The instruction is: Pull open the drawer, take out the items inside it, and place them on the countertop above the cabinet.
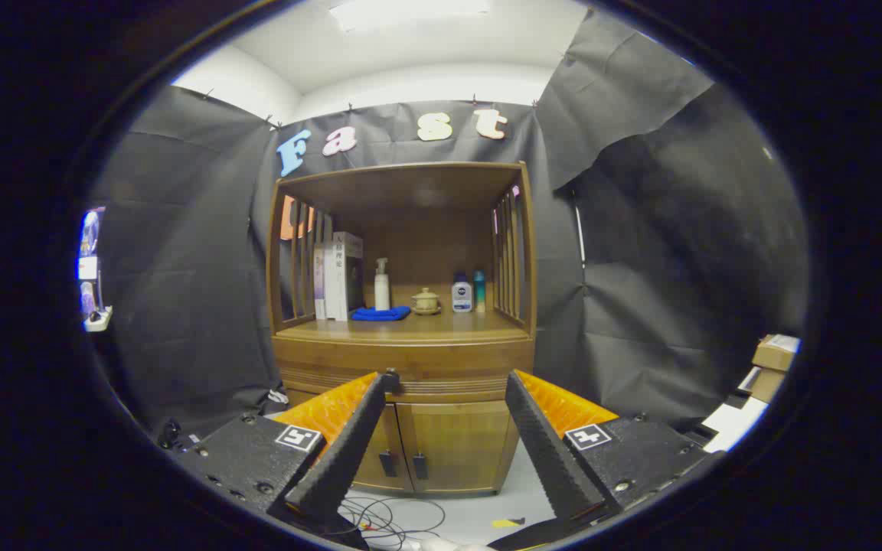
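The gripper stood with its two black fingers spread wide apart and nothing between them, aimed at a wooden cabinet well beyond the fingertips. The drawer, the broad front band of the cabinet just under the countertop, was fully shut; the fingertips framed its lower edge without touching it. Below the drawer were two closed doors. On the countertop stood books at the cabinet's left side, then a blue cloth, a white pump bottle, a small lidded pot and two bottles toward its right. By this evidence no step was yet done: opening, emptying and placing all remained. The drawer's contents were hidden.
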A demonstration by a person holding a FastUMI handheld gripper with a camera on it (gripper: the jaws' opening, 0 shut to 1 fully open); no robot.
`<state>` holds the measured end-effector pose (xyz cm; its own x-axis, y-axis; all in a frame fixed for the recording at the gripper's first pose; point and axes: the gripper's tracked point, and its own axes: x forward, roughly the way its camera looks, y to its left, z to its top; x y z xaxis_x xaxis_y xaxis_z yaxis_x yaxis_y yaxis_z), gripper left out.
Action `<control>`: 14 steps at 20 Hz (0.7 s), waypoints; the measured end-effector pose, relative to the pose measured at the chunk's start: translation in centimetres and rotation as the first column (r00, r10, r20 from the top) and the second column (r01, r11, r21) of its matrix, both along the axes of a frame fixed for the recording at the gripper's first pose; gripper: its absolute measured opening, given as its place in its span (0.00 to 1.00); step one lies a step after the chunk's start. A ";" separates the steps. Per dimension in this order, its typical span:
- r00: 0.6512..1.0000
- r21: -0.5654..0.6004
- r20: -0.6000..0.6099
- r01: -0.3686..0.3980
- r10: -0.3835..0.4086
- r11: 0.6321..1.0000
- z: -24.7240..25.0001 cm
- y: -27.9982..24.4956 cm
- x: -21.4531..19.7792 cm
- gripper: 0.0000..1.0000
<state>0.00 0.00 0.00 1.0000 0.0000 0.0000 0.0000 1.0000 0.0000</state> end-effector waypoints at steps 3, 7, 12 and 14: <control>1.000 0.008 -0.007 -0.001 0.001 1.000 -0.2 0.2 -0.1 1.00; 1.000 0.003 -0.002 0.003 -0.003 1.000 -0.1 0.1 -0.1 1.00; 1.000 0.010 -0.007 0.008 -0.008 1.000 -0.2 -0.2 -0.1 1.00; 1.000 0.009 -0.007 0.012 -0.012 1.000 0.0 -0.2 0.3 1.00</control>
